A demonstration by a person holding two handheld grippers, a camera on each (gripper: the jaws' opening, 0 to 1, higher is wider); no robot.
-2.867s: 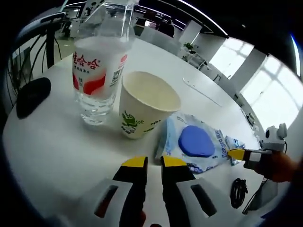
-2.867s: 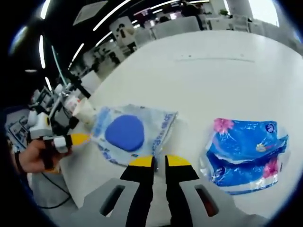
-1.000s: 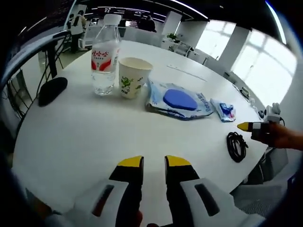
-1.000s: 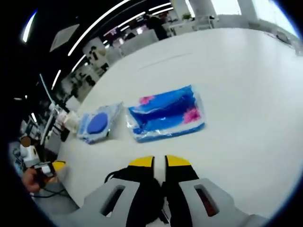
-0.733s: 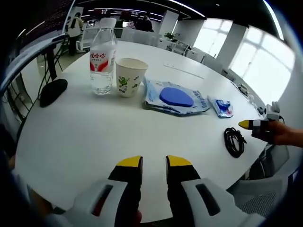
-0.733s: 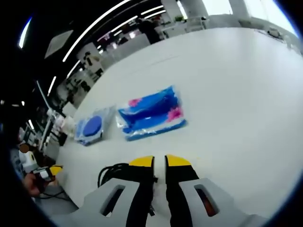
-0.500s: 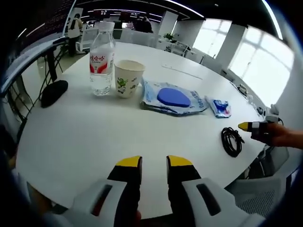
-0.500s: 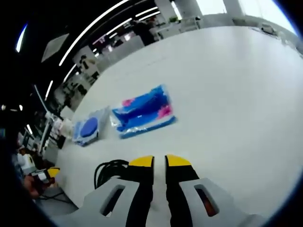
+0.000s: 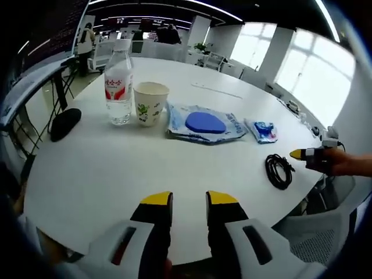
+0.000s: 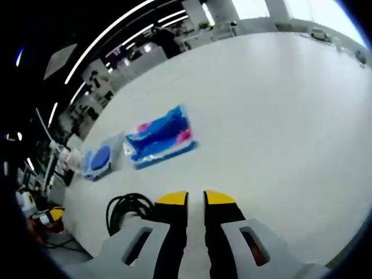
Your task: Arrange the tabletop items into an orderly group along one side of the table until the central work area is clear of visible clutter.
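The round white table (image 9: 116, 168) is cut off at the near edge in both views. On it, the items stand in a row, taken here from the wipes pack (image 9: 203, 124), the largest: its print is too small to read. Beyond its left end are the paper cup (image 9: 150, 103) just beside it, then the water bottle (image 9: 118, 87) close to the cup, with a dark mouse-like object (image 9: 65, 122), hard to make out, well apart at the table's edge. Off its right end lies the small blue tissue pack (image 9: 263, 131), and nearer the table's edge a coiled black cable (image 9: 278, 170).

The left gripper (image 9: 188, 200) hovers over the near edge, well short of the row, its jaws narrowly parted and holding nothing. The right gripper (image 10: 195, 199) has its jaws nearly closed, empty, the cable (image 10: 127, 210) just beside them, partly hidden behind the gripper body.
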